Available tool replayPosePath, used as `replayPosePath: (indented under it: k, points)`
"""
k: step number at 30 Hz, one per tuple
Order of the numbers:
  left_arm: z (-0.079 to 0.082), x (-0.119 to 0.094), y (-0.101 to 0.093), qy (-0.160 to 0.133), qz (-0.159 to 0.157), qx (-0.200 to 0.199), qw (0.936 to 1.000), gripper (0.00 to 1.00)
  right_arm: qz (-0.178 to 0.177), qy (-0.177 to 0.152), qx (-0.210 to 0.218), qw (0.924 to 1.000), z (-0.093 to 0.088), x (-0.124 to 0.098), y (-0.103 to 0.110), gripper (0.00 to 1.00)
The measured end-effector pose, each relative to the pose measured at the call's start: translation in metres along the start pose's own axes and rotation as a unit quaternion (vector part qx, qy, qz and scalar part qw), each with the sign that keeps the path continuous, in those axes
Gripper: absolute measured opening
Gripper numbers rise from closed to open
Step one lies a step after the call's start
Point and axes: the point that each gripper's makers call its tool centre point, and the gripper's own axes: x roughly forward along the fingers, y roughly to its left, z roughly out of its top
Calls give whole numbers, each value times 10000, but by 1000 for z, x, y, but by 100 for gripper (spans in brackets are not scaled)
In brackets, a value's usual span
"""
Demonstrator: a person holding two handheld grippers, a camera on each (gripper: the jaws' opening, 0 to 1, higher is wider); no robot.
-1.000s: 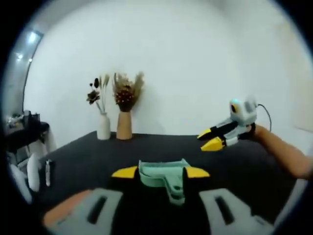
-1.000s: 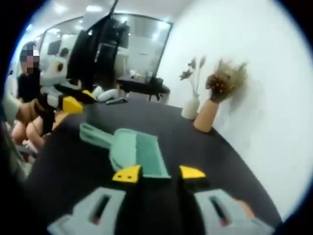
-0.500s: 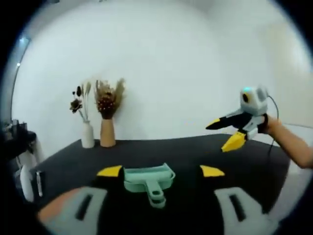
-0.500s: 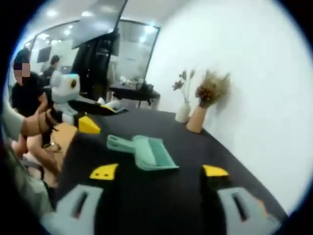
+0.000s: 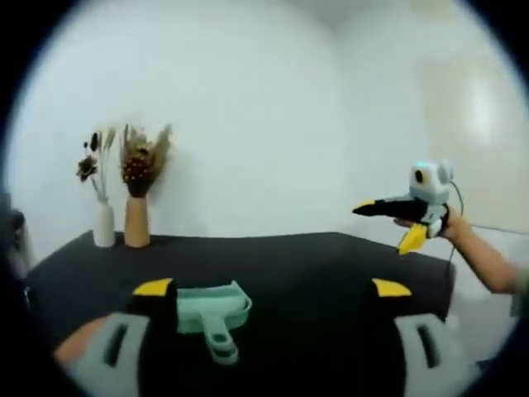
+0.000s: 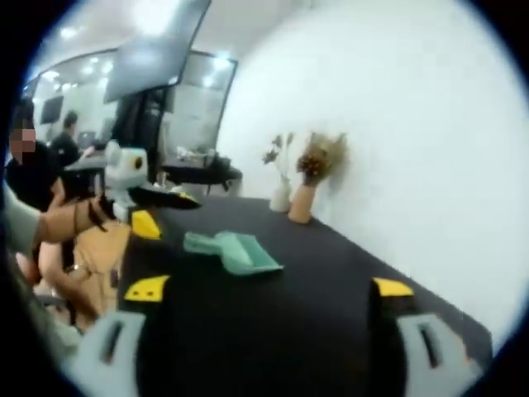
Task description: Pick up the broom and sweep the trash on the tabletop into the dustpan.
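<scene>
While the black desk (image 5: 314,265) sits against a white wall (image 5: 248,124) with two vases (image 5: 120,225), both claws, left (image 5: 271,288) and right (image 6: 269,288), gape wide, holding nothing, near the green dustpan (image 5: 211,310).

A white vase (image 5: 103,234) with thin dried stems stands on the far left of the black counter (image 5: 314,265), just beside a tan vase (image 5: 136,232) that holds a fuller bunch of dried flowers (image 5: 140,157). Both stand close to the white wall (image 5: 248,124). In the right gripper view the same two vases sit at the counter's far edge, and beyond them lies a room with a glass partition (image 6: 194,107), ceiling lights (image 6: 153,12) and a dark hanging panel (image 6: 153,54).
</scene>
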Motion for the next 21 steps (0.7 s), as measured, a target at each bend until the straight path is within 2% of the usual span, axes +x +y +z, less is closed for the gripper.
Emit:
replayPosePath:
  k: [5,7,10,13,16,21]
  points:
    - [-5,3,4,133,-116,14,9998,95,-327,20,30,9995,-16,-23,-18,97]
    - [-6,2,6,98,-115,37,9999,95,-388,26,88,9992,-24,-31,-22,97]
    - [-10,2,6,164,-218,-117,9996,95,-548,51,166,9983,-38,-42,-29,97]
    - [-17,-2,2,191,-260,43,9995,95,-867,32,92,9962,-50,-56,-40,95]
    - [-20,-6,-1,184,-375,176,9990,95,-946,-6,172,9954,-64,-67,-43,95]
    - [-11,-13,-1,-206,-606,159,9978,95,-1000,-47,387,9942,-90,-83,-46,96]
